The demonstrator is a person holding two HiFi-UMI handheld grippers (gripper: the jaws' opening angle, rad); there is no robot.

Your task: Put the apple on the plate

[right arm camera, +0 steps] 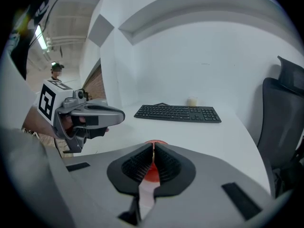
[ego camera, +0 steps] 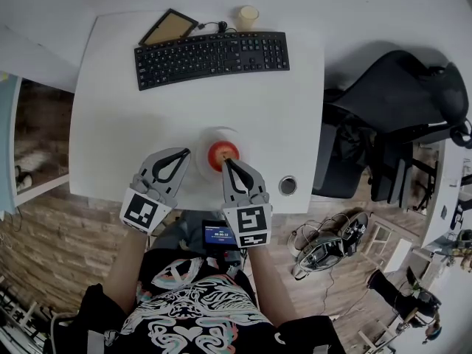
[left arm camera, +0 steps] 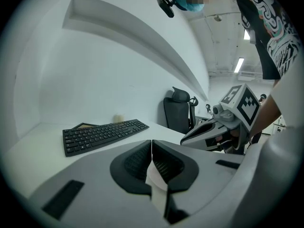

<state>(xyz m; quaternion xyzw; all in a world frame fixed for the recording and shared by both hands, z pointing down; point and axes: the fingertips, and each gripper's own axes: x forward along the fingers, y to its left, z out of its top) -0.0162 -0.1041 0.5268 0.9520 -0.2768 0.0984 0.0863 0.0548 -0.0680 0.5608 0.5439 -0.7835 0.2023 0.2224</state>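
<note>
The big white table [ego camera: 295,109] holds everything. The grey left gripper [ego camera: 185,153] and grey right gripper [ego camera: 227,162] are both pinched shut, holding nothing. The small red apple [ego camera: 223,152] already sits on the round white plate [ego camera: 214,133], at 12 o'clock from the nearer right gripper.

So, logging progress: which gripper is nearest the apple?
The right gripper, its tips at the apple; the left gripper sits off to the side, apart from it.

Head view steeply down on desk [ego camera: 284,124], both gripper views low, facing keyboard [left arm camera: 102,134]
</note>
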